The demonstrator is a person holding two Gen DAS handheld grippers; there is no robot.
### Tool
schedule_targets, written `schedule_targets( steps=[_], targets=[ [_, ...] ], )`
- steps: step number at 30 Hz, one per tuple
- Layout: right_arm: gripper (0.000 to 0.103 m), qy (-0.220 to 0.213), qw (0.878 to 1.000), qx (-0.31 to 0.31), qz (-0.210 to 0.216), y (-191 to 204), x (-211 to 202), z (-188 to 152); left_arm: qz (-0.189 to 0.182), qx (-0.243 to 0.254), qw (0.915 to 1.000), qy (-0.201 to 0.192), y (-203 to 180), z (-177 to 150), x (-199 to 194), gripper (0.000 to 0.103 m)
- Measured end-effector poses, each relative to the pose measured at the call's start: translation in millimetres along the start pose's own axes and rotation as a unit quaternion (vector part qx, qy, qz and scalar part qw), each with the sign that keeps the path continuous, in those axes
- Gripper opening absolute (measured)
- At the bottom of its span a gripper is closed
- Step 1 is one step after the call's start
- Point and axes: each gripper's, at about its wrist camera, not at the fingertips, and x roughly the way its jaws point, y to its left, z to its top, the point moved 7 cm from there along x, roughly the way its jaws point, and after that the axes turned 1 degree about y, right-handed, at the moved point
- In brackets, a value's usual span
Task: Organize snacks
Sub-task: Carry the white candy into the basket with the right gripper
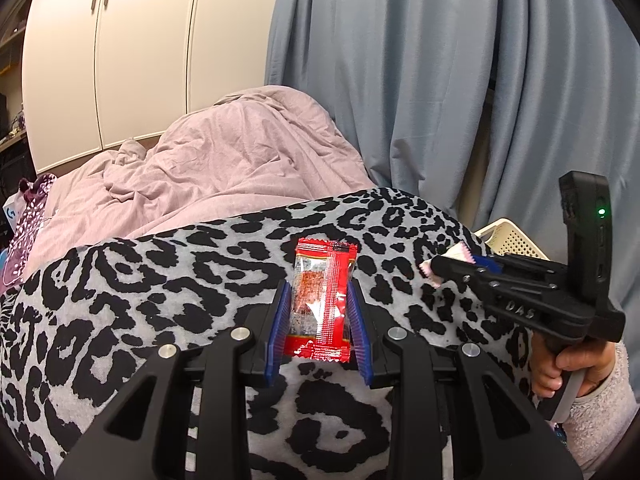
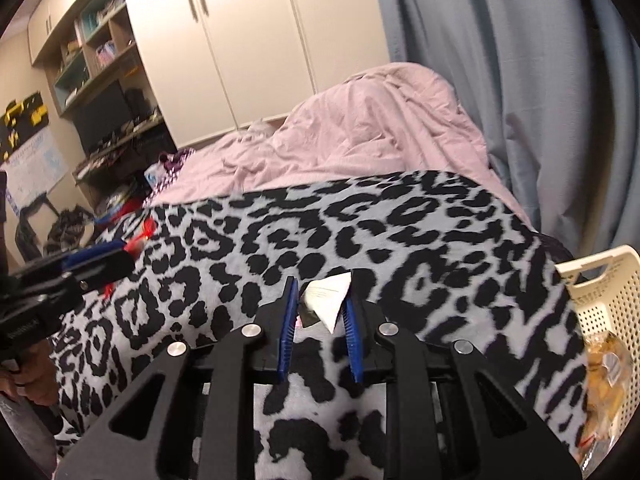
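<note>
Presently: red-and-clear plastic snack sachet [image 1: 320, 304], upright, clamped in left gripper [image 1: 319, 320] above leopard-print blanket [image 1: 160, 280]. White folded snack packet [image 2: 326, 296], pinched in right gripper [image 2: 320, 312]. Cream perforated plastic basket [image 2: 612, 304] at right, holding wrapped snacks.

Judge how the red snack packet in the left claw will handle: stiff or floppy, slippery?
The red snack packet probably flexes: its film looks thin and crinkled. Likely light, since it stands unsupported between the left claw. The glossy wrapper may slip.
</note>
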Motion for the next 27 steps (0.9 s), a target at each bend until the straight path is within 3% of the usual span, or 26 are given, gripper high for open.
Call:
schedule_targets(
  steps=[11,20,27],
  targets=[
    [0.023,-0.042,0.994,0.082,-0.063,-79.1,-62.1,-30.8,-0.012,0.028,0.9995,0.004,-38.1,1.7,1.5,0.029],
    [0.023,-0.072,0.974,0.149,-0.158,-165.4,-124.4,-72.7,-0.035,0.053,0.9979,0.009,-80.9,2.2,9.7,0.029],
    [0.023,-0.066,0.958,0.199,-0.194,-215.7,-142.2,-107.8,-0.05,0.071,0.9961,0.015,-114.2,0.7,16.0,0.029]
  ],
)
